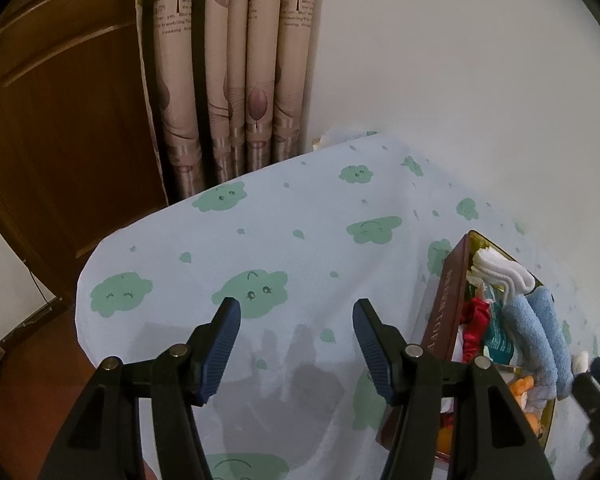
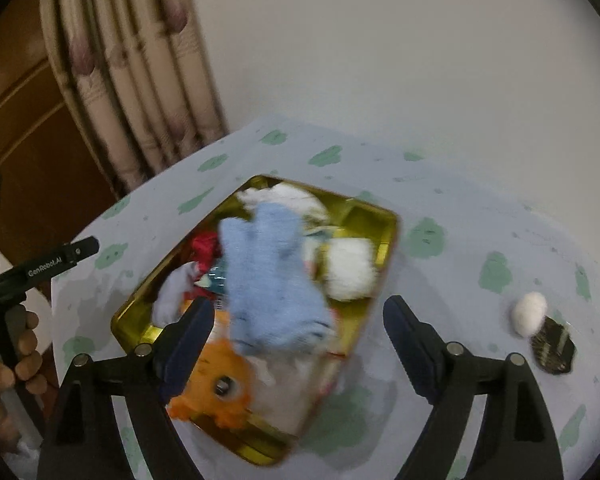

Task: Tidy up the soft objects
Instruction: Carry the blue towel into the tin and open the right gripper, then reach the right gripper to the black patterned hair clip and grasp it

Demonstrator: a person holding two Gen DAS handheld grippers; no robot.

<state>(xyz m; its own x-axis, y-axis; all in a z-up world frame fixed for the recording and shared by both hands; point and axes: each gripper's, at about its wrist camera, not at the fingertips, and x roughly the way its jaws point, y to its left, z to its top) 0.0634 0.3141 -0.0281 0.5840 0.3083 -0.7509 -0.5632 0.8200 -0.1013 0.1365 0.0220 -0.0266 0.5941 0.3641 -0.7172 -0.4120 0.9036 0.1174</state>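
The gold rectangular tin with maroon sides (image 2: 380, 216) sat on the pale blue tablecloth with green clouds (image 1: 300, 216), its long axis running diagonally away toward the white wall. It was stuffed: a light blue fuzzy glove (image 2: 272, 272) lay lengthwise on top, an orange plush toy (image 2: 220, 392) at the near end, though motion blur smeared the rest. Both the left gripper (image 1: 296, 344) and right gripper (image 2: 298, 344) were spread wide, holding nothing. A small white pompom (image 2: 530, 314) lay apart.

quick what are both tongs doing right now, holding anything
Left tongs: open, empty, over the tablecloth.
Right tongs: open, empty, above the tin.
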